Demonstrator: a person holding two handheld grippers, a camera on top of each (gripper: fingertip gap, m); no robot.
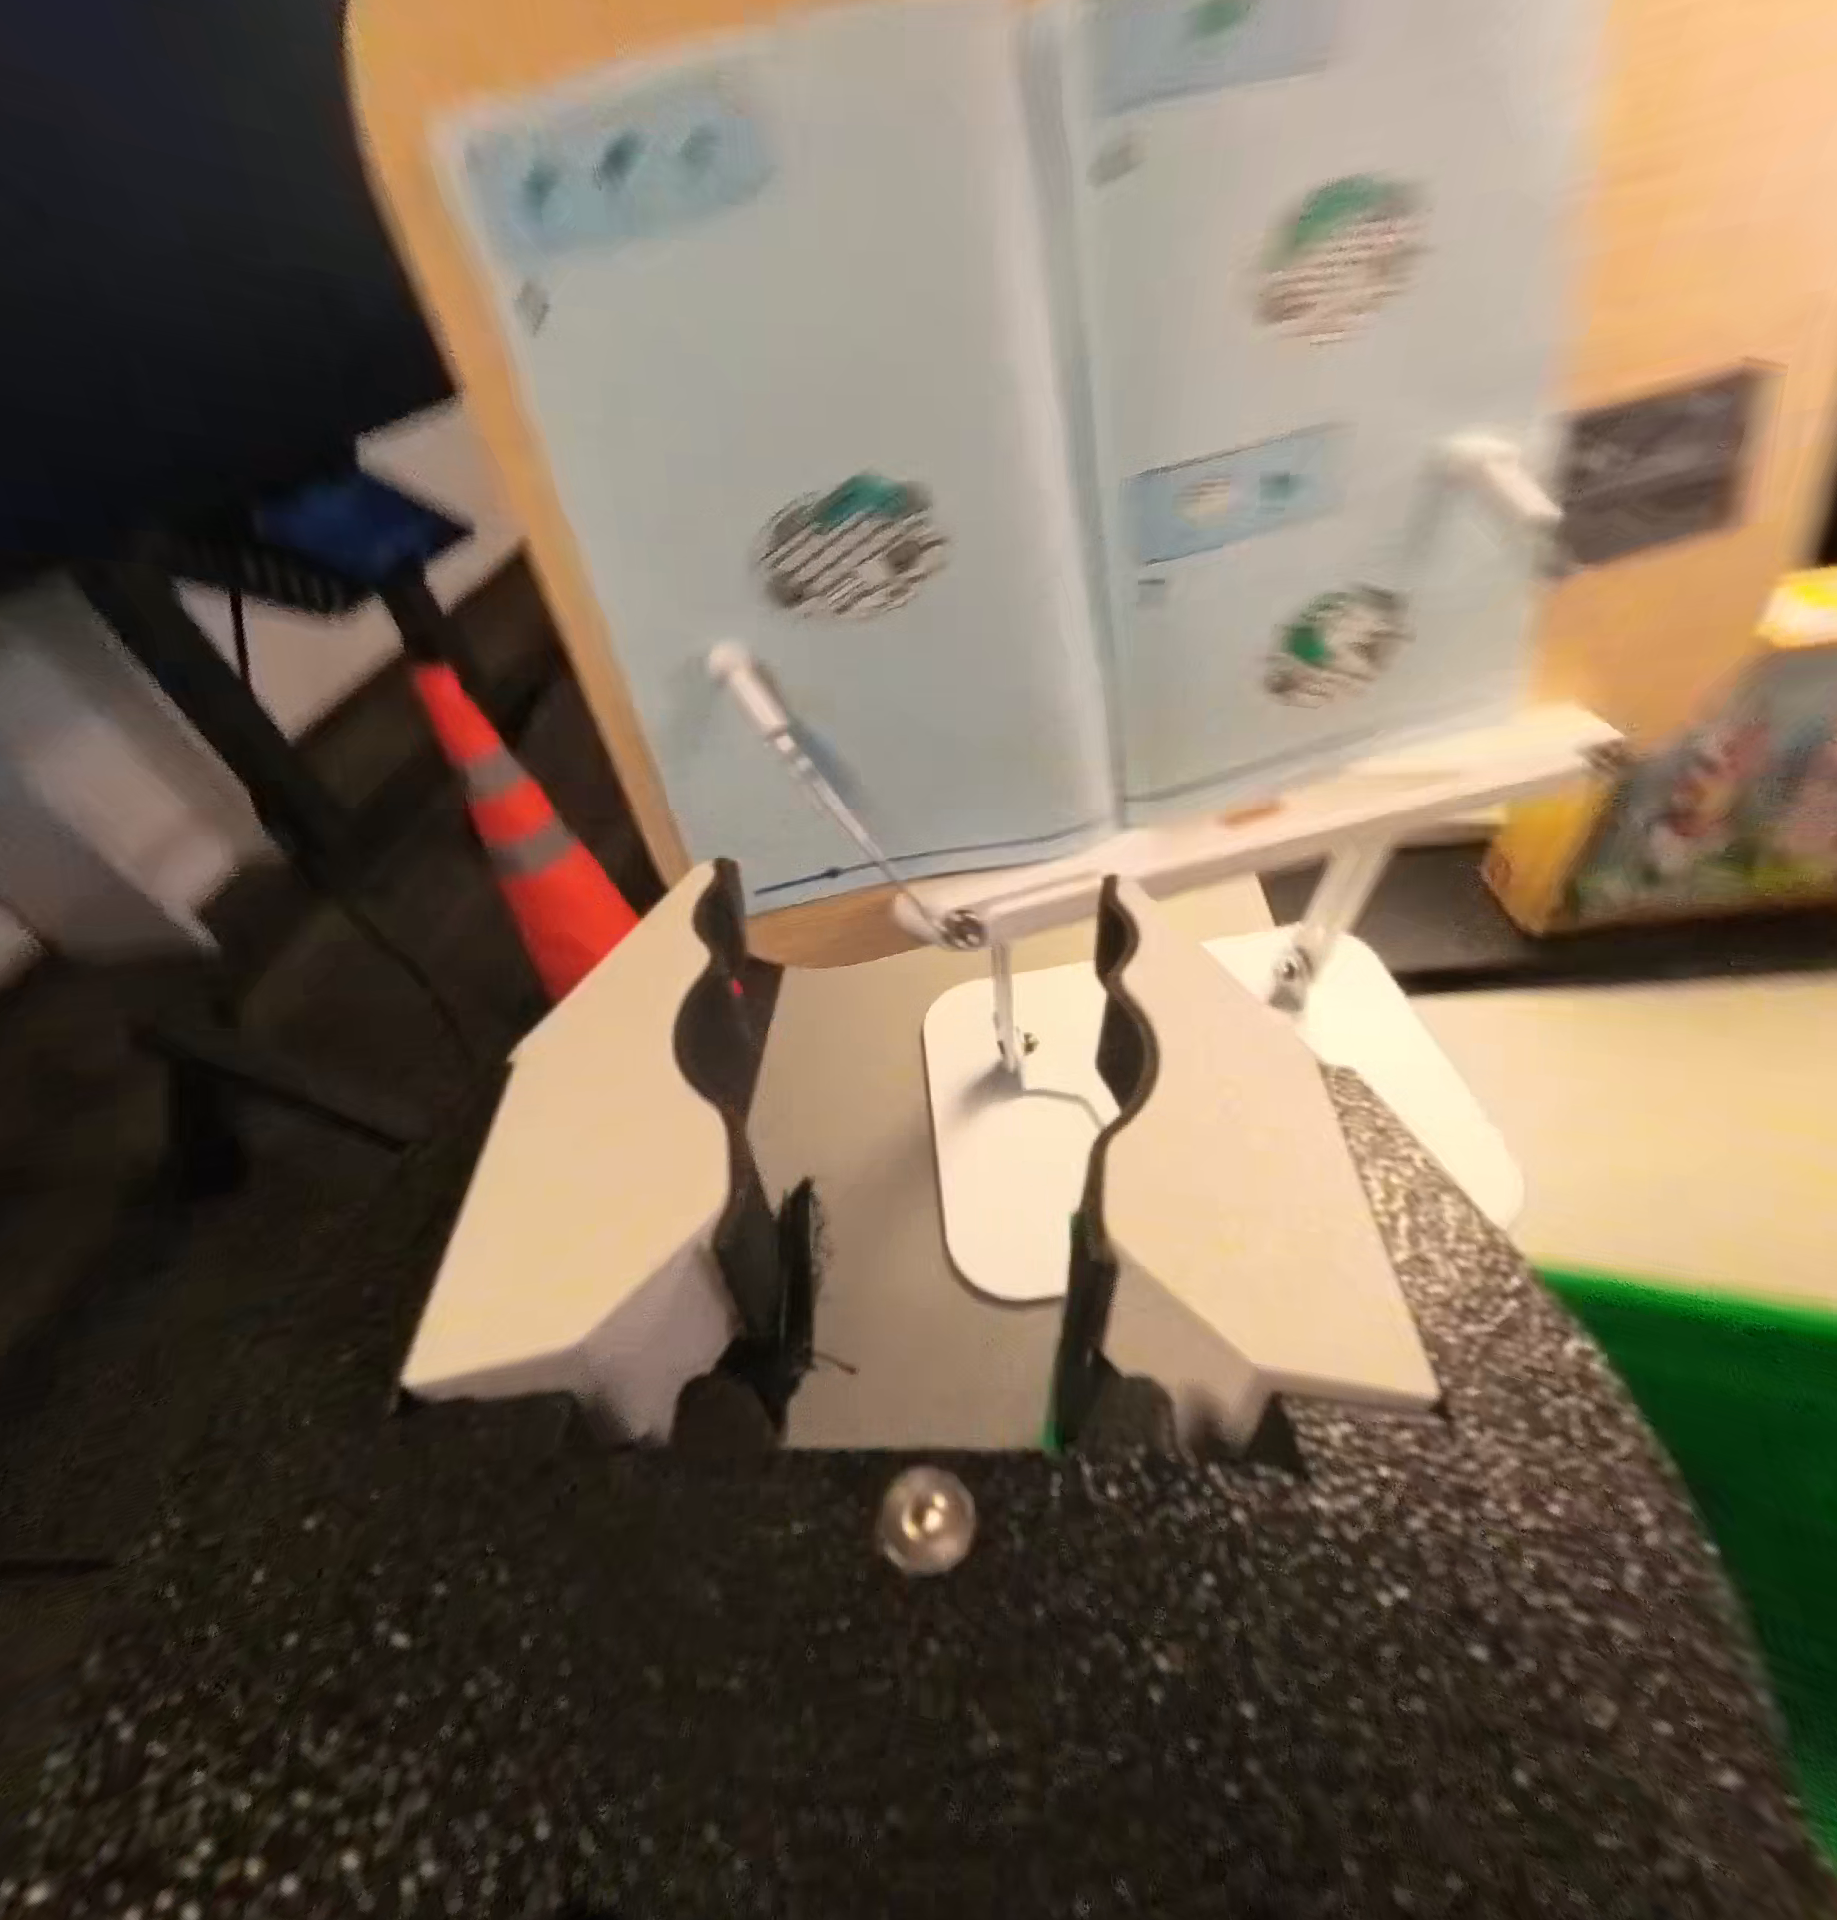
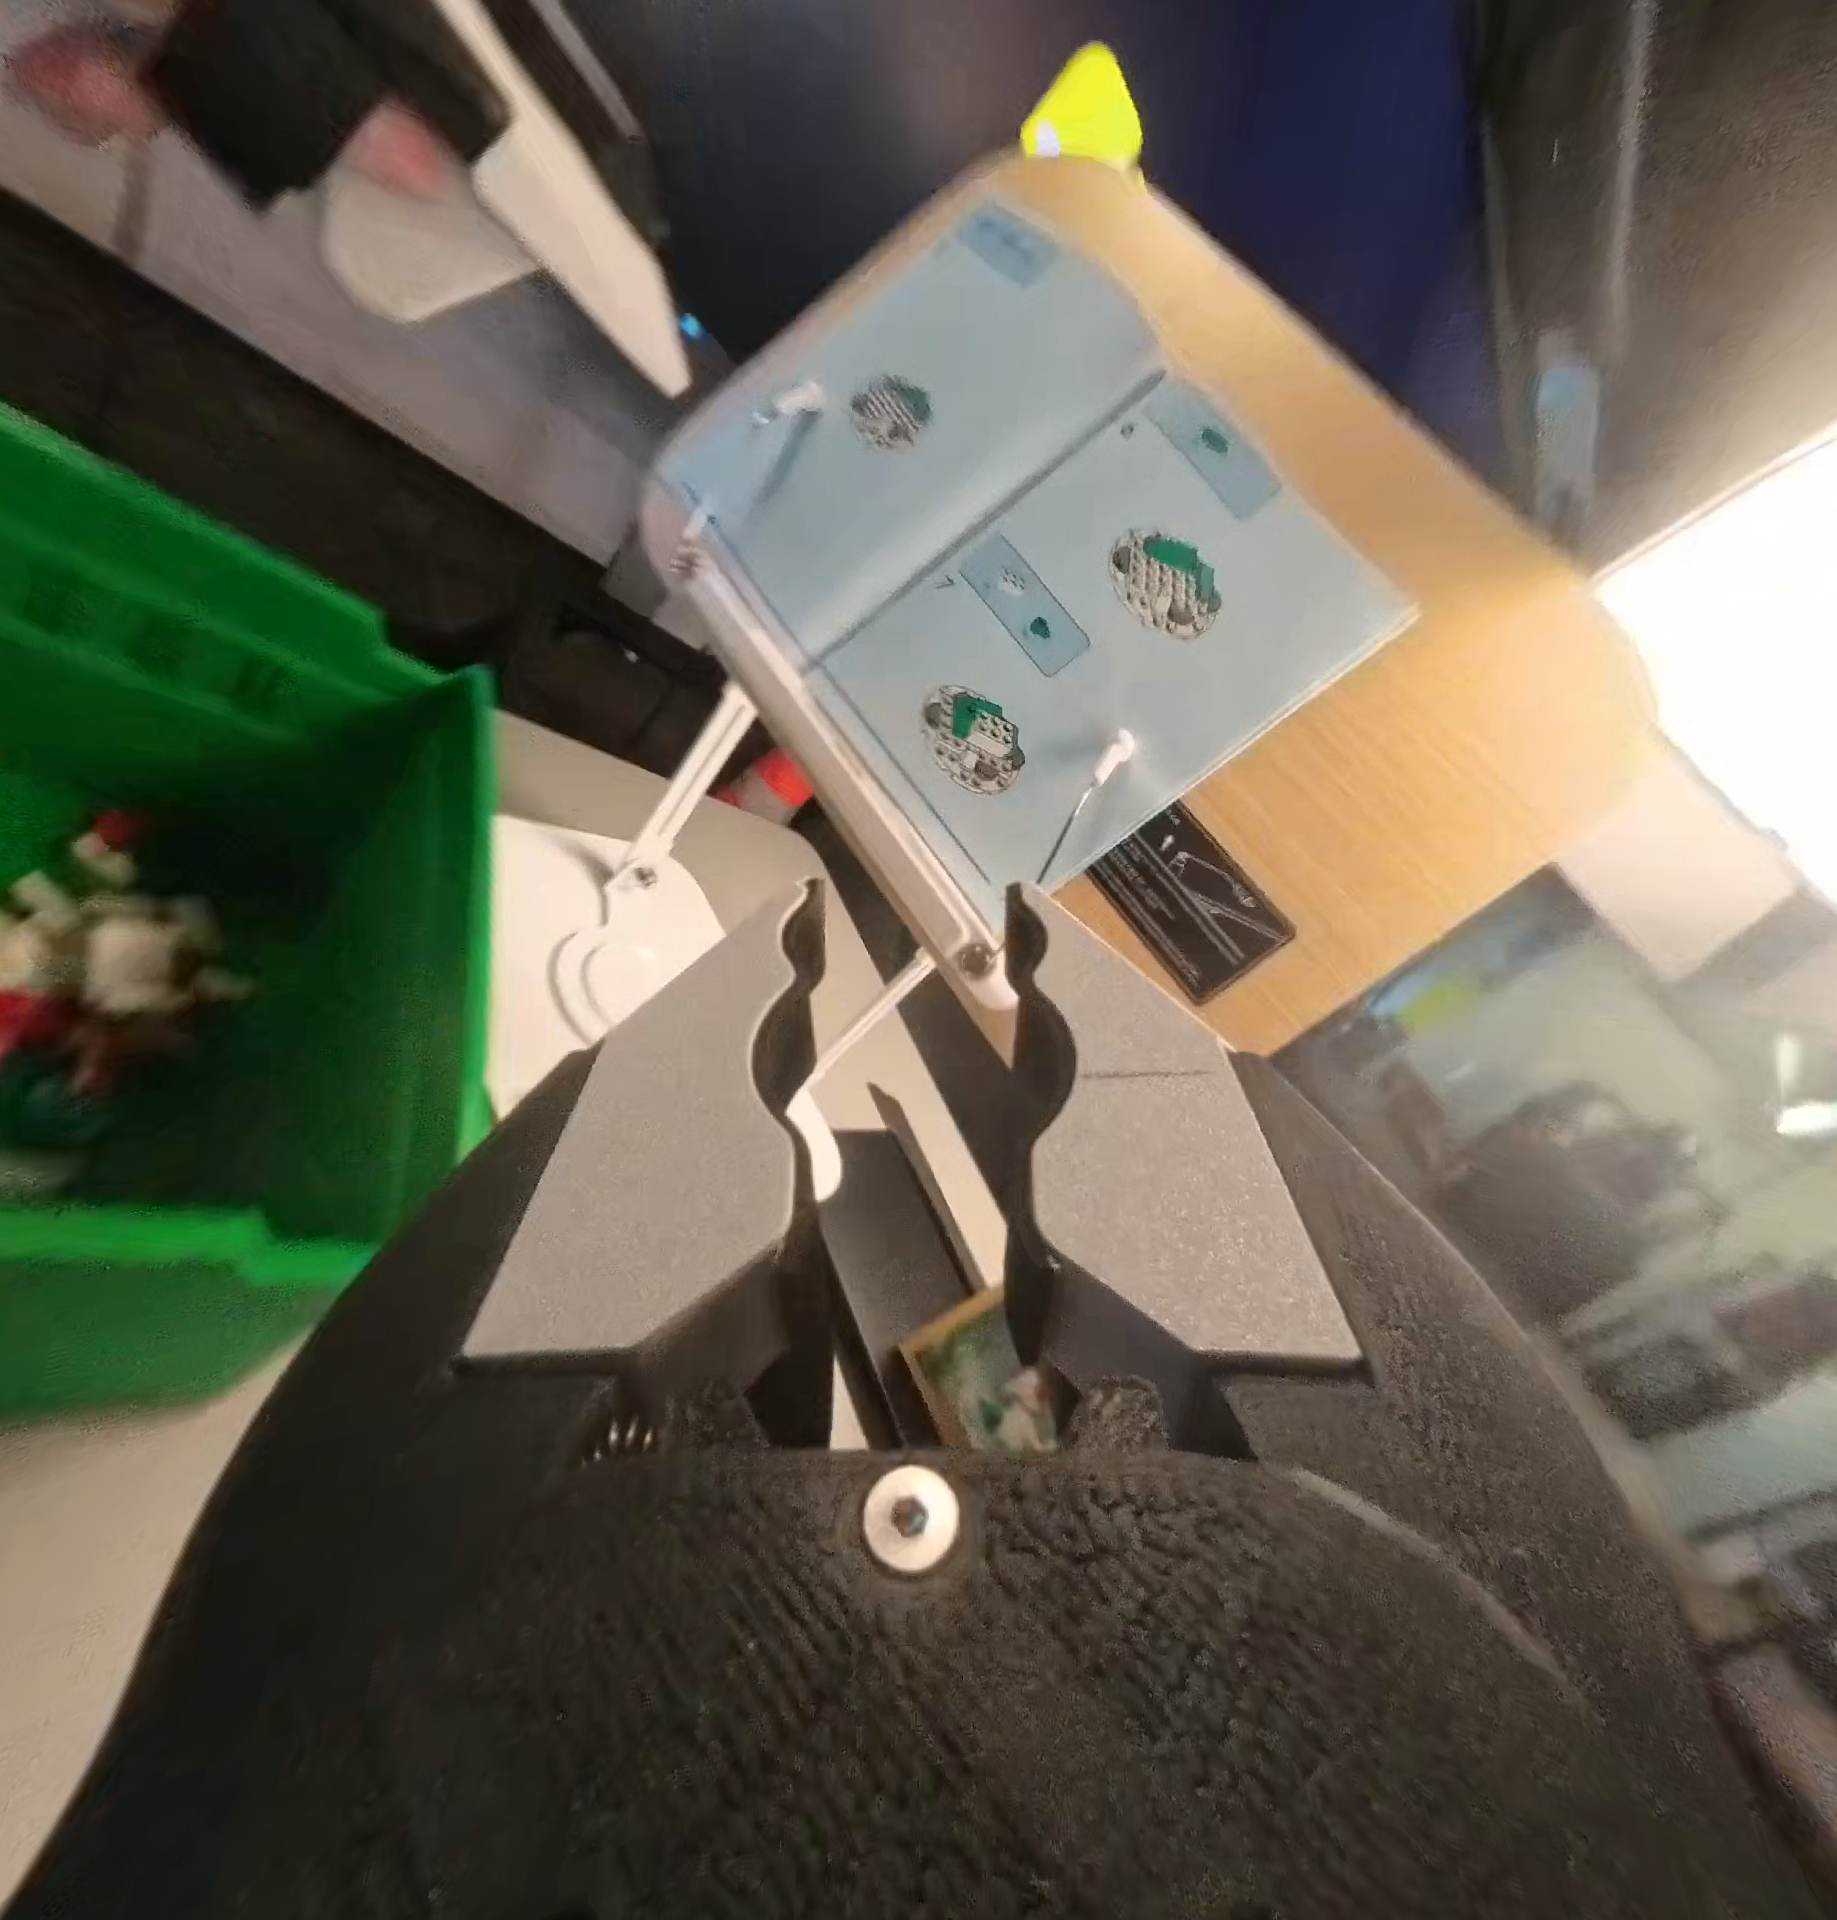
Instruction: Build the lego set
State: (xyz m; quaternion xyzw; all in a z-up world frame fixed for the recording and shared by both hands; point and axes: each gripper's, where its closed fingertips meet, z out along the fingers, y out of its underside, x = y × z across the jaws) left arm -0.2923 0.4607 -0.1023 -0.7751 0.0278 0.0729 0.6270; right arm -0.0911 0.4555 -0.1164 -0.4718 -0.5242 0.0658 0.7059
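The left gripper (image 1: 919, 1049) is seen with its fingers spread and nothing between them, pointed at a pale blue instruction booklet (image 1: 997, 416) that is propped open on a white stand (image 1: 1018, 1174) against a wooden board (image 1: 1724, 208), with an orange cone (image 1: 519, 800) visible beyond to the left. The right gripper (image 2: 914, 1039) is likewise held apart and empty, aimed at the same booklet (image 2: 1018, 582) from a tilted angle, while the loose lego pieces (image 2: 93, 966) are found heaped inside a green bin (image 2: 374, 935) at the left of that view.
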